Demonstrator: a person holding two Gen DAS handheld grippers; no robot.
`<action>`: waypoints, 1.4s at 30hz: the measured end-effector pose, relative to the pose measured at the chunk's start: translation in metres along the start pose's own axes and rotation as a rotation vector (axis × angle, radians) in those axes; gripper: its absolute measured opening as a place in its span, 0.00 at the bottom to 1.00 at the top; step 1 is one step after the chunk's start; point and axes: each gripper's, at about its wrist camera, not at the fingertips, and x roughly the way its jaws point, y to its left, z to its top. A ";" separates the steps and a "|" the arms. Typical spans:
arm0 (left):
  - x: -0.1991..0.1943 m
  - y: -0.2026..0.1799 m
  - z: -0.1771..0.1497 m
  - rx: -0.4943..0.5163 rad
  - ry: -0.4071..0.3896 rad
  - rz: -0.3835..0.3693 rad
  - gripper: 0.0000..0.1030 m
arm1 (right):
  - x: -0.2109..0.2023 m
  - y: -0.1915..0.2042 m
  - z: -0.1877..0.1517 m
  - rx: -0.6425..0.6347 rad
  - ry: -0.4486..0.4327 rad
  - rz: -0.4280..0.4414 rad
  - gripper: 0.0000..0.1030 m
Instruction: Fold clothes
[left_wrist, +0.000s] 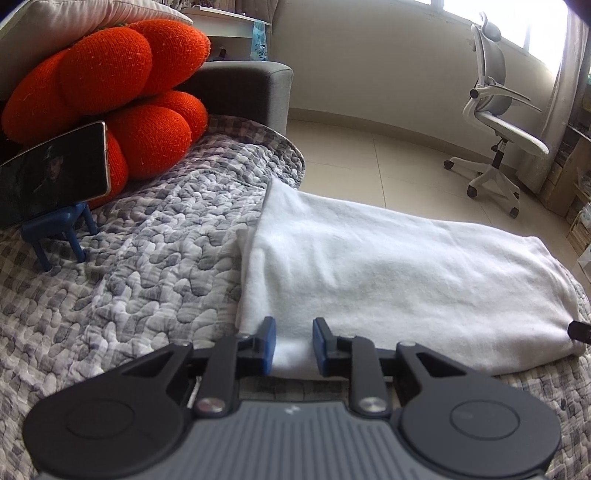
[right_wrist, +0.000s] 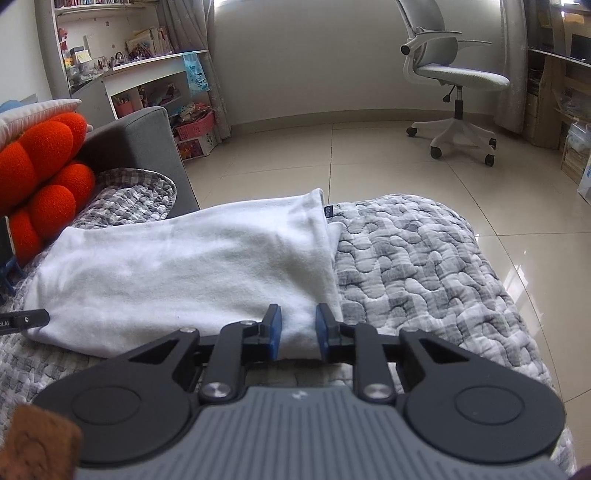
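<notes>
- Looking along the left gripper (left_wrist: 294, 345), the white garment (left_wrist: 388, 273) lies on the grey quilted bed cover (left_wrist: 147, 266), directly ahead of the jaws and spreading to the right. Its near hem sits between the two blue pads, which stand a little apart with white cloth filling the gap; whether they actually pinch it I cannot tell.
- The garment's long axis runs crosswise to this gripper, left to right, so this hand is at the left end of the near edge. A dark tip of the other tool (left_wrist: 580, 330) shows at the garment's far right corner.
- An orange cushion (left_wrist: 122, 96) and a phone on a blue stand (left_wrist: 55, 173) sit well to the left, clear of the cloth.
- Looking along the right gripper (right_wrist: 298, 334), the same garment (right_wrist: 177, 273) lies ahead and to the left, its right edge running away from the jaws towards the foot of the bed. Here too the jaws are slightly apart over the near hem, with cloth between them; a firm grip is not certain.
- Both hands are equally near, one at each end of the near long edge, so the coming move likely carries that edge away over the cloth.
- The garment looks soft and plain, already doubled into a long flat band, with a layered edge showing.
</notes>
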 end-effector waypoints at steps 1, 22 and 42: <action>-0.001 0.002 0.001 -0.009 -0.005 0.000 0.23 | -0.001 0.000 0.000 0.001 -0.001 0.000 0.23; 0.005 0.004 -0.001 0.002 0.011 0.016 0.23 | 0.002 0.004 -0.001 -0.027 0.012 -0.034 0.24; 0.003 0.009 0.002 -0.029 0.017 0.023 0.22 | -0.004 0.004 0.003 0.005 0.018 -0.059 0.34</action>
